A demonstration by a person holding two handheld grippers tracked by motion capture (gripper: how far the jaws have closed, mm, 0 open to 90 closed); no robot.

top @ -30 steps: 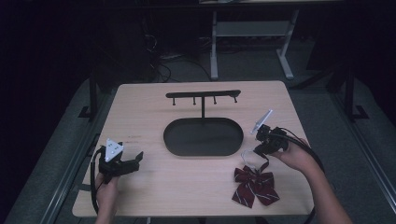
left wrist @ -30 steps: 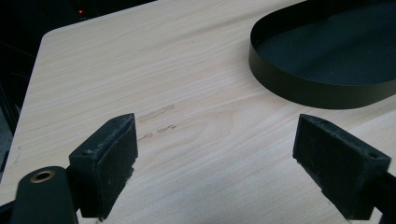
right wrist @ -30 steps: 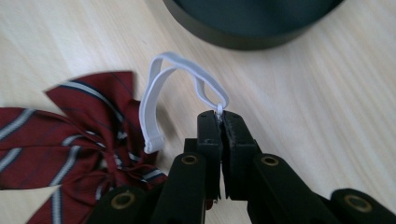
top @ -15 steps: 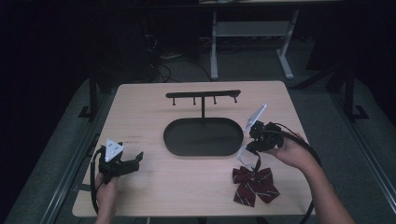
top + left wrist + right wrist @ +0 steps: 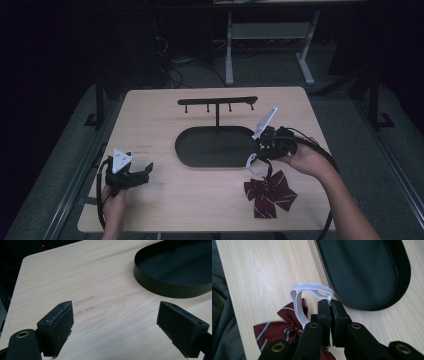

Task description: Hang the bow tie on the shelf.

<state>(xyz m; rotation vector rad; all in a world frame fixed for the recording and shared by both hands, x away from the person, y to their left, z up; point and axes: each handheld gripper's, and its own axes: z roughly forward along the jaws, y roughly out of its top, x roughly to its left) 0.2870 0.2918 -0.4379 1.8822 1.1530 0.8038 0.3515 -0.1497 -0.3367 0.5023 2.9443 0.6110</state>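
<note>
Our red striped bow tie (image 5: pixel 270 192) lies on the table (image 5: pixel 150 120) near the right edge, its white strap (image 5: pixel 305 293) clamped in the closed right tongs (image 5: pixel 258 156) just above it. The hook rack (image 5: pixel 217 101) stands farther off to the left, beyond the black tray (image 5: pixel 200 150). Left tongs (image 5: pixel 120 325) gape empty, well apart. We cannot make out the strap's clasp.

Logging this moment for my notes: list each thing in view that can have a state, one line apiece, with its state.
Right gripper: jaws shut on the white strap.
Left gripper: jaws open, nothing between them, over bare table.
White strap: pinched, looped up off the table.
Bow tie: dark red, striped, partly lying on the table, strap end lifted.
Oval tray: empty.
Hook rack: upright, hooks bare.
</note>
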